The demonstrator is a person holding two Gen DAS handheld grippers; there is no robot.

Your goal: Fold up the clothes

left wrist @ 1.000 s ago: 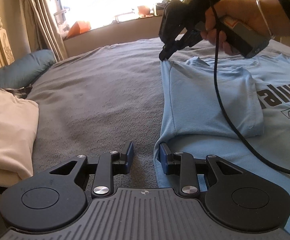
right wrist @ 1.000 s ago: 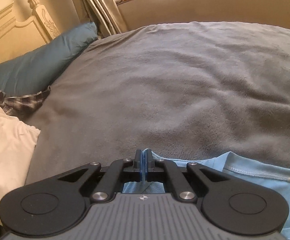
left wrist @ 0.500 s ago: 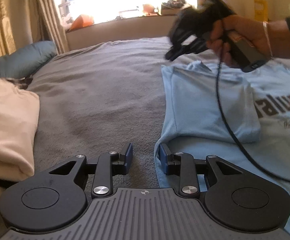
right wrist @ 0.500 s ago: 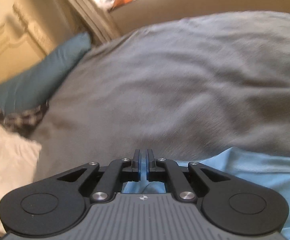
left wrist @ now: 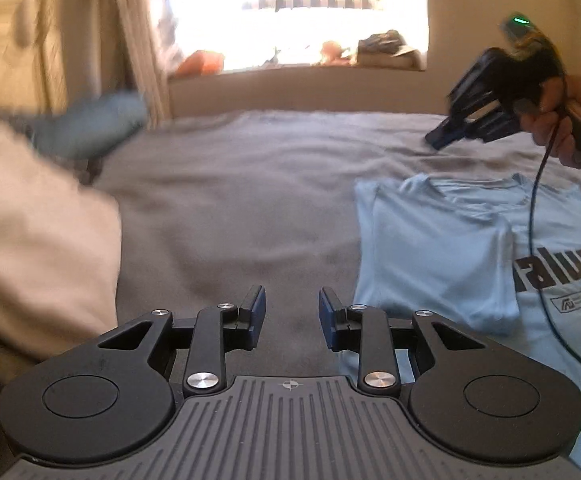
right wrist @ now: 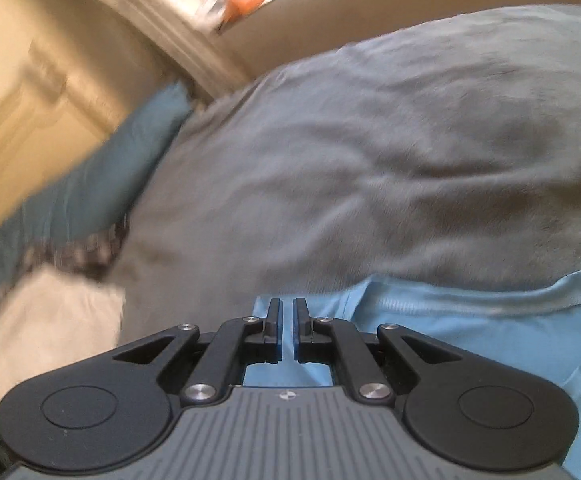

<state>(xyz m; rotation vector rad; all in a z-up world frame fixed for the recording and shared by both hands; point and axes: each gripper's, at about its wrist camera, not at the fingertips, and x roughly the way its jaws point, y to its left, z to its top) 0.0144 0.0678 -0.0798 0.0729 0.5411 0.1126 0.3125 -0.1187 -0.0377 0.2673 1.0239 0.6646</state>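
- We see the light blue T-shirt (left wrist: pixel 442 256) lying flat on the grey blanket (left wrist: pixel 230 208), its near sleeve side already folded in over the body, print facing up.
- Our left gripper (left wrist: pixel 290 312) hangs with its fingers moderately apart and nothing between them; only blanket shows in the gap.
- From those fingers the shirt lies at about two o'clock, its folded edge running from six towards twelve, just beside the right-hand finger.
- Our right gripper (right wrist: pixel 286 320) shows a narrow slit between its fingers and holds nothing; the shirt's collar (right wrist: pixel 490 300) sits at about three o'clock, the cloth passing under the tips.
- In the left wrist view that right gripper (left wrist: pixel 442 138) hovers above the bed, clear of the shirt.
- We judge the right hand nearer the unfolded far side, so the next fold likely falls to it.
- A cream garment (left wrist: pixel 30 248) lies at nine o'clock, well apart.
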